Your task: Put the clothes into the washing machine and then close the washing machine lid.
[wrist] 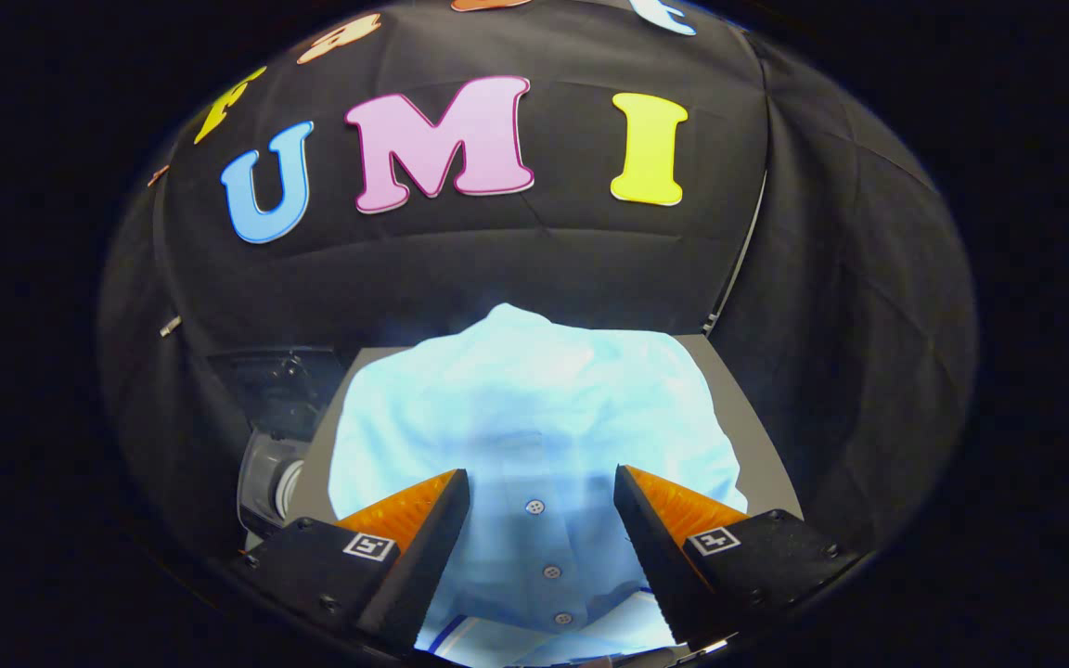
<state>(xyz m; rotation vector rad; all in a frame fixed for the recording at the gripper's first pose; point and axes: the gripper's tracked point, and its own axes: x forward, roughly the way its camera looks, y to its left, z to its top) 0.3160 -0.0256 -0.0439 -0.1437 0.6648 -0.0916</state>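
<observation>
The gripper (542, 487) hangs with its two fingers spread wide apart, nothing pinched between them. Each finger (423, 520) is a wedge that narrows to a point, and its inner face carries fine ridges like a file. Behind each wedge sits a blocky housing with small screws and a square printed marker.

Between the fingers and stretching on ahead of them lies a shirt (525, 408), pale blue, soft and loosely bunched into a rounded mound. Its cloth looks smooth and thin, with gentle folds and a washed-out glare over the far part. A straight front band runs down the gap between the fingers, set with a row of small round buttons (535, 507), three of them plain to see. Close below the fingers the cloth shows a darker blue stripe along a hem or cuff. Whether the fingertips touch the cloth cannot be told; they stand over it on either side of the button band.

The shirt rests on a flat grey table (748, 417) with a matte surface, whose bare edge shows to the right of the mound, beyond the right finger.

To the left of the left finger, off the table's edge, stands the washing machine (270, 464): a grey rounded body of hard plastic with a dark, glossy panel above it. Its details are dim and hard to make out.
</observation>
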